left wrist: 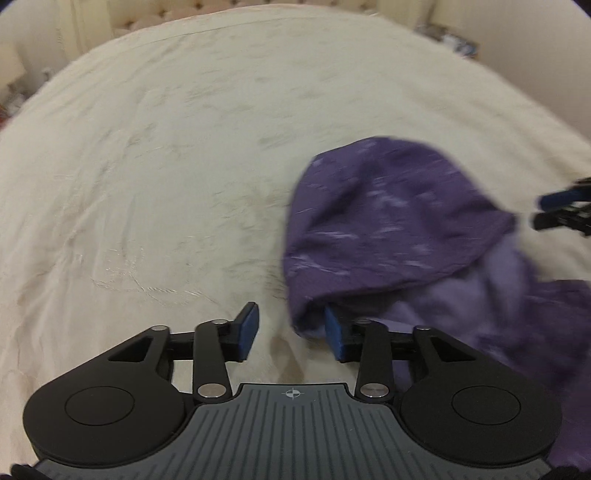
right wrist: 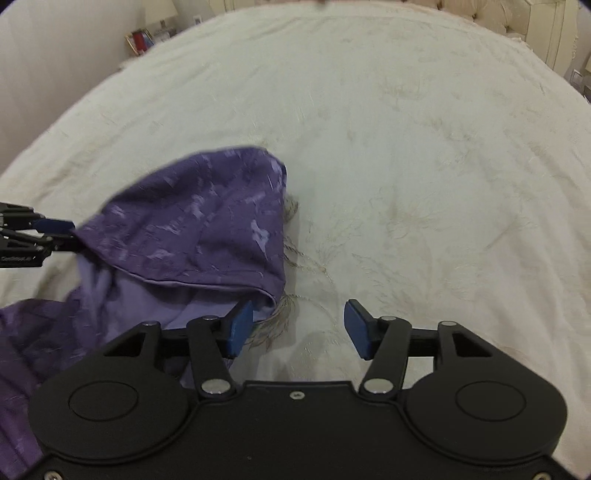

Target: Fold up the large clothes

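Home bedroom, cream bedspread (right wrist: 369, 110) (tufted headboard (right wrist: 480, 14))

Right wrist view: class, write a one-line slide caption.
Open right claw beside a folded-over purple garment on a cream bedspread.

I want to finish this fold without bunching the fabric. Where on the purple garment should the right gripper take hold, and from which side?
Probably the folded hem edge of the purple garment nearest the right gripper, coming in from the bare bedspread side. There the edge lies as a clean flat lip on the bed, while farther left the cloth is rumpled. The jaws are open, with nothing held.
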A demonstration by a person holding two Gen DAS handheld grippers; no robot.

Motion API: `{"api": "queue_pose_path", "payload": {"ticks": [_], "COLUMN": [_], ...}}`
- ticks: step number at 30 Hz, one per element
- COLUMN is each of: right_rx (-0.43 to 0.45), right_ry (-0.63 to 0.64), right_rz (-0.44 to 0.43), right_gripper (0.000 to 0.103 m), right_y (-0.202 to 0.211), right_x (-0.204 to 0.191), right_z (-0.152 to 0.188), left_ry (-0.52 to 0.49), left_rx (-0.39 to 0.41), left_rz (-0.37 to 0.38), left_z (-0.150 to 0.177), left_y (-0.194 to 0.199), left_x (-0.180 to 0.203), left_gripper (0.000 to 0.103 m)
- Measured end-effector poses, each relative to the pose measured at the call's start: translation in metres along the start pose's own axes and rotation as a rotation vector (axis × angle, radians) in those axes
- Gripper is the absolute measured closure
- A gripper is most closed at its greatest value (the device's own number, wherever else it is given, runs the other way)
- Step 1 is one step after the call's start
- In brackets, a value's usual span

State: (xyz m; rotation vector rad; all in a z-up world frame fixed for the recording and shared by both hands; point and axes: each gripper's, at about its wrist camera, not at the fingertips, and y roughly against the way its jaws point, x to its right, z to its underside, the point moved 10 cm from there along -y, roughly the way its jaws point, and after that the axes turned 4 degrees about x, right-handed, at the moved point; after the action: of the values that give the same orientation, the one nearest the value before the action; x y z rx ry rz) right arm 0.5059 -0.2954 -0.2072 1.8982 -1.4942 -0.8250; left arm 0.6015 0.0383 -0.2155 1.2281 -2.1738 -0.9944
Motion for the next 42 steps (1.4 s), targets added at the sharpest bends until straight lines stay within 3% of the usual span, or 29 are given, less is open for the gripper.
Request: {"api": "queue_pose_path", "payload": {"ticks": [3,5,7,12,17,21,26,30,35,38,42], "right_rx": [0.078,0.123,0.139,0.119,0.056,0.003,-0.031,-0.007,0.093,0.109,0.095], "right_ry": [0.002,0.004,-0.002,-0.004,-0.027,-0.064,-0.181,-0.187,-0.123,-0.107,-0.035], "right_rz": [-0.040,-0.080,-0.111,-0.148,-0.164,-0.130,-0.068,-0.093,-0.111,-0.137,-0.149], "right_gripper": [0.042,0.046,0.051,0.051,0.051,0.054,0.055,0.051,0.043,0.039,0.033], "right_y": [0.020,0.020,0.007,-0.036,-0.068,-0.089,-0.102,-0.089,-0.069,-0.074,-0.093], "right_x": [-0.010,-0.022,-0.036,-0.062,-0.065,-0.045,-0.002,0.003,0.002,-0.005,-0.019], "right_z": [-0.020,-0.036,-0.050,-0.067,-0.058,-0.040,-0.021,-0.027,-0.060,-0.083,-0.107], "left_ry": [-0.020,0.019,0.085,0.201,0.340,0.434,0.612,0.578,0.399,0.309,0.254], "left_rx": [0.057,0.115,0.154,0.200,0.135,0.069,0.108,0.104,0.166,0.144,0.034], "left_rz": [0.010,0.019,0.064,0.127,0.275,0.199,0.196,0.188,0.259,0.310,0.318], "left_z": [-0.013,-0.034,-0.057,-0.096,-0.092,-0.067,-0.058,-0.064,-0.061,-0.043,-0.003], "left_y": [0.028,0.034,0.024,-0.019,-0.075,-0.113,-0.123,-0.103,-0.057,-0.048,-0.069], "left_x": [0.004,0.009,0.015,0.036,0.049,0.021,-0.017,-0.013,0.025,0.055,0.076], "left_gripper": [0.057,0.052,0.051,0.051,0.051,0.051,0.052,0.051,0.043,0.043,0.043]}}
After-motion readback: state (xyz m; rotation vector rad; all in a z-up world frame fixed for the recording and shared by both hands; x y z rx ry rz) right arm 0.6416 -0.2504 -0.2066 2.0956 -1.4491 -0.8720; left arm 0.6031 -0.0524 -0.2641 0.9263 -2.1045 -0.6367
